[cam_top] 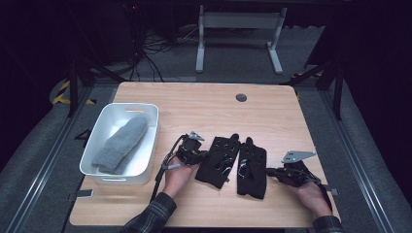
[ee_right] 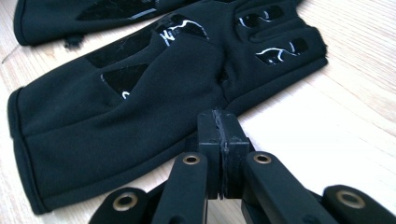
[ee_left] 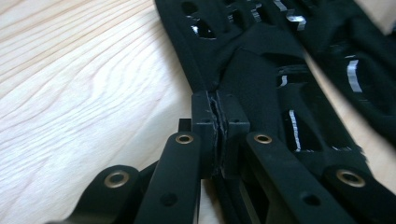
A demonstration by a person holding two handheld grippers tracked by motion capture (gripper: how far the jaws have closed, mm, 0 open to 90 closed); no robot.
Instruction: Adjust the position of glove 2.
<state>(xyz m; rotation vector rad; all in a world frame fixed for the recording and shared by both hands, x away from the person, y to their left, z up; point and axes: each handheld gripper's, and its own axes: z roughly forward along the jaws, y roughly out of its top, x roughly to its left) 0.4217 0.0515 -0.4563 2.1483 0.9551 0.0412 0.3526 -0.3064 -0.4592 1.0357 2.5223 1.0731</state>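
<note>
Two black gloves with shiny grip patches lie side by side on the wooden table (cam_top: 204, 107), fingers pointing away. My left gripper (cam_top: 205, 155) is at the left glove's (cam_top: 218, 160) near-left edge. In the left gripper view its jaws (ee_left: 217, 100) are shut, and that glove's (ee_left: 252, 70) fabric puckers into their tips. My right gripper (cam_top: 268, 171) points at the right glove's (cam_top: 252, 167) right edge. Its jaws (ee_right: 219, 116) are pressed together, tips touching the edge of the glove (ee_right: 140, 102); no cloth shows between them.
A white bin (cam_top: 104, 121) at the table's left holds a grey knitted piece (cam_top: 121, 143). A round cable grommet (cam_top: 241, 97) sits near the far edge. Bare wood lies beyond the gloves. The other glove shows at upper right (ee_left: 359, 60) and upper left (ee_right: 70, 18).
</note>
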